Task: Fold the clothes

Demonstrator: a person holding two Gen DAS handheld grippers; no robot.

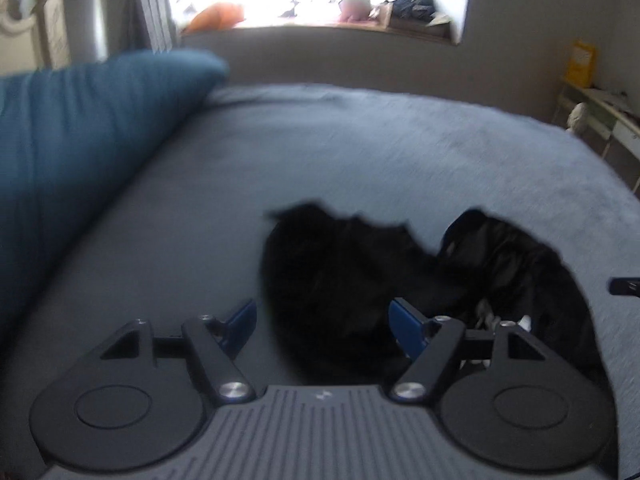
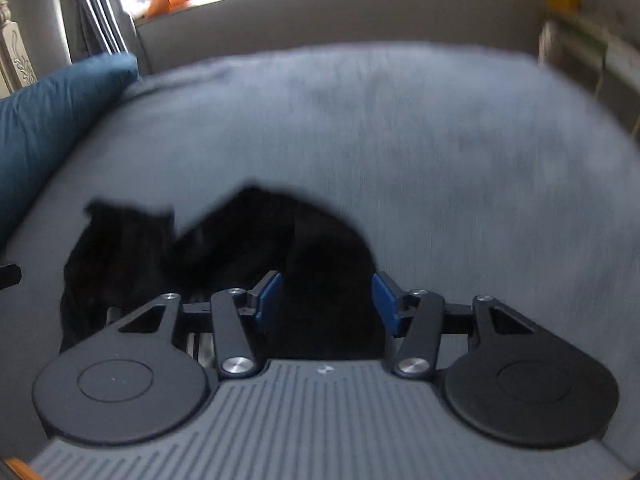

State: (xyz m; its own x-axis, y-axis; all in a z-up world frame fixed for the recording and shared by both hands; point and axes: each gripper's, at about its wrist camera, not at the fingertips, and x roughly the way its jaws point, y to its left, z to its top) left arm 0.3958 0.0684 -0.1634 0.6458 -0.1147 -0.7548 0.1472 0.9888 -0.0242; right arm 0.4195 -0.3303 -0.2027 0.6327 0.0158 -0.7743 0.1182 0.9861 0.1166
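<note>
Since the black garment lies crumpled low in both frames on the bed, we judge it soft, light and floppy. Our left gripper and right gripper are both released, gripping nothing; we would pinch an outer edge.

- Our left gripper has a grey ribbed body behind the jaws, with a small pale mark at its front edge.
- Two black round discs flank that body; black link arms with silver screws run forward to blue pads.
- Our right gripper is built alike: grey ribbed housing, black discs, silver screws, blue pads.
</note>
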